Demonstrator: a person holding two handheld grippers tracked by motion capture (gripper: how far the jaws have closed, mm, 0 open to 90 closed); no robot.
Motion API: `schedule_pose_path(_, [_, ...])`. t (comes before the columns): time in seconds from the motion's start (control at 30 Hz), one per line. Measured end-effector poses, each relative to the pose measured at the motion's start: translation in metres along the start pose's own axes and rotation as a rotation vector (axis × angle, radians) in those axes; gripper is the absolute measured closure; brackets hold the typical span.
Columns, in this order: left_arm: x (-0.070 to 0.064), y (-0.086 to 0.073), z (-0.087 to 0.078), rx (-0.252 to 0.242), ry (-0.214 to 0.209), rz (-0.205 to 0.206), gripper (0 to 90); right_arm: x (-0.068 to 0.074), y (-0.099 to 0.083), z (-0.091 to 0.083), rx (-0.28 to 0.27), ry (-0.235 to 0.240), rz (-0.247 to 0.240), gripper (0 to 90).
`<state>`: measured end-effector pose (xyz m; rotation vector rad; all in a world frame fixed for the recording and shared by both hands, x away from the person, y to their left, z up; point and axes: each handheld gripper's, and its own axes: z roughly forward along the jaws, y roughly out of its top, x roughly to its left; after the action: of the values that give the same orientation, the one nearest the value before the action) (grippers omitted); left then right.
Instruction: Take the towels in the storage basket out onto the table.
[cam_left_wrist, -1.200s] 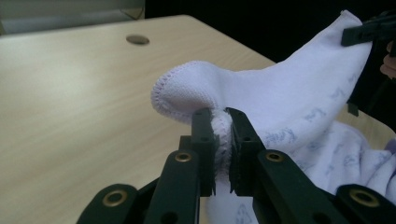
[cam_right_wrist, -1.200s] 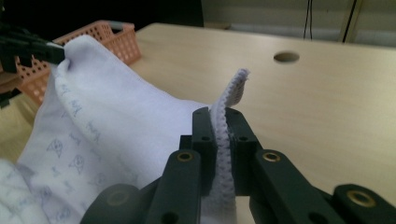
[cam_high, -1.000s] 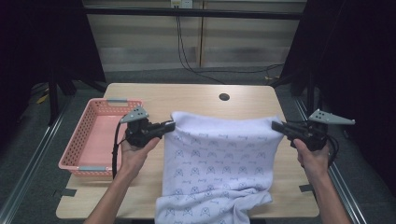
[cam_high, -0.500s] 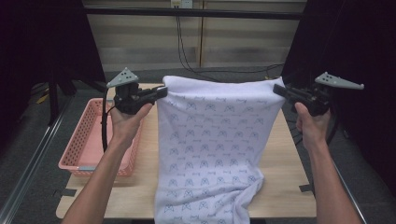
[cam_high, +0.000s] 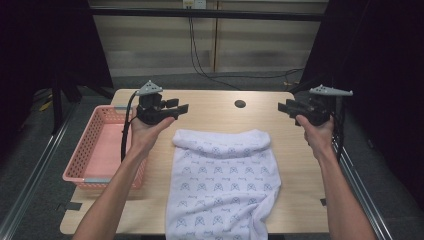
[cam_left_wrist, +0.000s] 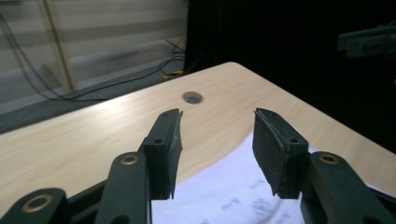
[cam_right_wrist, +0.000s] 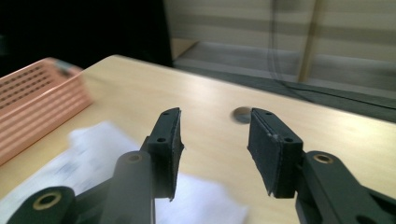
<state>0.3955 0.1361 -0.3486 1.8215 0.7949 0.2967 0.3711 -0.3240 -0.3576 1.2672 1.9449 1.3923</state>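
Note:
A white towel (cam_high: 223, 182) with a faint blue pattern lies flat on the wooden table (cam_high: 215, 112), its near end draping over the front edge. Its far edge is folded into a roll. My left gripper (cam_high: 182, 106) hovers above the towel's far left corner, open and empty. My right gripper (cam_high: 280, 106) hangs open above the table to the right of the towel's far edge. The towel (cam_left_wrist: 238, 196) shows under my left jaws, and the towel (cam_right_wrist: 93, 149) lies blurred below my right jaws.
A pink plastic basket (cam_high: 97, 147) sits on the table's left side, and the pink basket (cam_right_wrist: 32, 105) stands empty. A dark round hole (cam_high: 240, 104) marks the table's far middle. Black curtains flank both sides; cables run across the floor beyond.
Both grippers held the towel's top corners up in the air. They have since let go, and the towel has dropped flat onto the table.

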Motion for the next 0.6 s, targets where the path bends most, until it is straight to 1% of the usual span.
schedule_pose_path(0.03, [-0.006, -0.005, -0.001, 0.013, -0.008, 0.021, 52.7, 0.006, -0.006, -0.003, 0.008, 0.012, -0.014, 55.0])
schedule_pose_path(0.07, [-0.011, -0.012, -0.003, 0.015, -0.024, 0.018, 53.3, 0.012, -0.013, -0.008, 0.010, 0.011, -0.019, 54.6])
schedule_pose_path(0.1, [-0.016, -0.019, -0.005, 0.019, -0.060, 0.012, 53.6, 0.019, -0.020, -0.012, 0.013, 0.031, -0.021, 54.6])
schedule_pose_path(0.13, [-0.023, -0.028, -0.006, 0.033, -0.072, 0.022, 54.7, 0.026, -0.028, -0.017, 0.026, 0.040, -0.036, 54.2])
schedule_pose_path(0.17, [-0.030, -0.037, -0.008, 0.044, -0.076, 0.028, 55.2, 0.033, -0.037, -0.023, 0.032, 0.036, -0.044, 53.6])
schedule_pose_path(0.2, [-0.036, -0.046, -0.009, 0.060, -0.107, 0.022, 55.6, 0.039, -0.047, -0.028, 0.039, 0.054, -0.048, 53.6])
schedule_pose_path(0.23, [-0.045, -0.056, -0.011, 0.067, -0.135, 0.030, 57.0, 0.045, -0.057, -0.033, 0.069, 0.066, -0.054, 52.7])
schedule_pose_path(0.27, [-0.050, -0.063, -0.012, 0.072, -0.146, 0.037, 57.4, 0.053, -0.071, -0.040, 0.092, 0.053, -0.055, 51.5])
schedule_pose_path(0.3, [-0.055, -0.073, -0.014, 0.095, -0.173, 0.025, 57.3, 0.057, -0.081, -0.044, 0.102, 0.071, -0.042, 51.0])
schedule_pose_path(0.33, [-0.061, -0.082, -0.015, 0.124, -0.191, 0.028, 57.4, 0.064, -0.093, -0.048, 0.138, 0.088, -0.037, 49.7])
schedule_pose_path(0.37, [-0.065, -0.092, -0.016, 0.145, -0.195, 0.041, 57.4, 0.071, -0.105, -0.053, 0.164, 0.076, -0.042, 48.7])
schedule_pose_path(0.4, [-0.069, -0.102, -0.017, 0.164, -0.213, 0.033, 58.2, 0.078, -0.118, -0.057, 0.186, 0.098, -0.037, 48.1])
schedule_pose_path(0.43, [-0.072, -0.114, -0.018, 0.195, -0.227, 0.030, 60.0, 0.083, -0.129, -0.060, 0.214, 0.114, -0.035, 47.5])
schedule_pose_path(0.47, [-0.074, -0.121, -0.018, 0.215, -0.227, 0.024, 61.7, 0.089, -0.143, -0.063, 0.232, 0.127, -0.023, 47.2])
schedule_pose_path(0.5, [-0.076, -0.130, -0.017, 0.241, -0.229, 0.031, 62.9, 0.092, -0.150, -0.063, 0.246, 0.145, -0.013, 47.2])
schedule_pose_path(0.53, [-0.076, -0.140, -0.016, 0.274, -0.243, 0.025, 64.6, 0.095, -0.159, -0.060, 0.277, 0.164, -0.013, 47.2])
schedule_pose_path(0.57, [-0.077, -0.149, -0.014, 0.306, -0.252, 0.020, 66.2, 0.097, -0.167, -0.058, 0.302, 0.160, -0.013, 47.2])
schedule_pose_path(0.6, [-0.078, -0.158, -0.014, 0.328, -0.250, 0.016, 66.7, 0.098, -0.171, -0.055, 0.327, 0.169, -0.024, 47.1])
